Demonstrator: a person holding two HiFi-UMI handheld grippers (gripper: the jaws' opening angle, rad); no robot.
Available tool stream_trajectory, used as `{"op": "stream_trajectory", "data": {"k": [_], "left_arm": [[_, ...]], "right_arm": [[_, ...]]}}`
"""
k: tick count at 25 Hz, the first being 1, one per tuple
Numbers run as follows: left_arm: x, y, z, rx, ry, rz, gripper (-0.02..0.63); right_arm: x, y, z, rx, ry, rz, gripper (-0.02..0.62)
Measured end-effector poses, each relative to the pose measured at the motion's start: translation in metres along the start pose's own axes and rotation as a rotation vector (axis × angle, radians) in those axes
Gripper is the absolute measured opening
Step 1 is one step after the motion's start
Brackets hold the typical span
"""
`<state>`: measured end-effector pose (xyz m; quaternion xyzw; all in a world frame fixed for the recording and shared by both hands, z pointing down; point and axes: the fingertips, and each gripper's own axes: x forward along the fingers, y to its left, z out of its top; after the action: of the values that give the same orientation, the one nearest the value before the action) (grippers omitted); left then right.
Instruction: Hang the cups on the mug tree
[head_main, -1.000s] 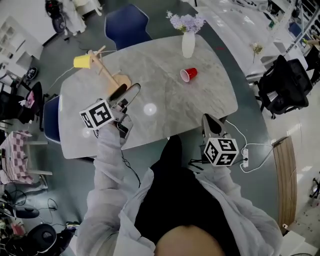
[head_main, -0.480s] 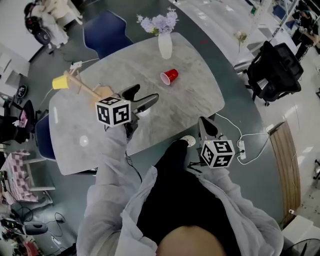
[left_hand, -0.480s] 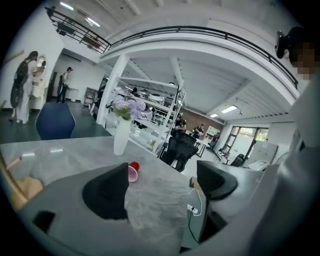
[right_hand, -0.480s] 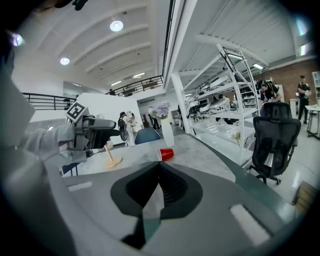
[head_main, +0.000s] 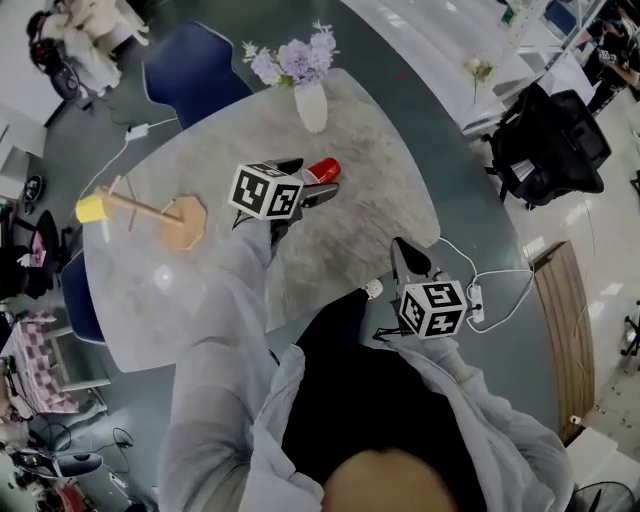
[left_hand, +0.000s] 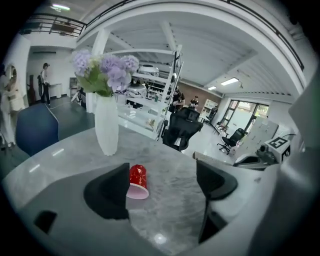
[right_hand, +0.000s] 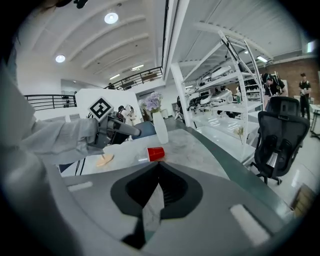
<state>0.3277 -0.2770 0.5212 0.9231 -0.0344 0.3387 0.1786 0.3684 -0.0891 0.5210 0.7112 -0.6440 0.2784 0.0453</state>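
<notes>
The red cup (head_main: 322, 171) lies on its side on the table (head_main: 380, 215), near the vase (head_main: 311, 105) on the side facing the person, its mouth turned toward the left gripper (left_hand: 161, 186). That gripper's jaws are spread wide. The cup sits just ahead of them, beside the inner edge of the left jaw, and neither pad presses on it. The mug tree (head_main: 150, 209) stands well apart from the vase, toward the person's left, with a yellow cup (head_main: 90, 208) at its upper end, on the side away from the vase. The right gripper (right_hand: 157, 175) is farther from the vase, off the table's near edge, its jaws pressed together with nothing between them. A blue chair (head_main: 190, 72) stands beyond the vase.
</notes>
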Motion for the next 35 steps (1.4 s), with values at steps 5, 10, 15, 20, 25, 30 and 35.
{"op": "stream_trajectory", "data": {"k": [5, 10, 15, 20, 25, 30, 35], "left_arm": [[0.055, 0.036, 0.003, 0.062, 0.15, 0.024, 0.419], [0.098, 0.057, -0.007, 0.09, 0.291, 0.013, 0.419], [0.117, 0.074, -0.03, 0.156, 0.439, 0.061, 0.383], [0.12, 0.081, -0.045, 0.158, 0.491, 0.1, 0.259], [0.117, 0.078, -0.041, 0.17, 0.418, 0.123, 0.239], [0.101, 0.072, -0.024, 0.127, 0.279, 0.142, 0.229], [0.065, 0.061, -0.011, 0.148, 0.169, 0.199, 0.225]], "right_arm": [[0.029, -0.02, 0.005, 0.001, 0.038, 0.0, 0.012], [0.048, -0.031, 0.003, -0.001, 0.071, 0.001, 0.012], [0.055, -0.038, -0.007, 0.004, 0.104, -0.003, 0.012], [0.063, -0.034, -0.01, -0.002, 0.121, 0.012, 0.012], [0.066, -0.03, -0.012, -0.013, 0.123, 0.022, 0.012], [0.059, -0.027, -0.008, -0.025, 0.106, 0.015, 0.012], [0.044, -0.017, -0.005, -0.039, 0.087, 0.007, 0.012]]}}
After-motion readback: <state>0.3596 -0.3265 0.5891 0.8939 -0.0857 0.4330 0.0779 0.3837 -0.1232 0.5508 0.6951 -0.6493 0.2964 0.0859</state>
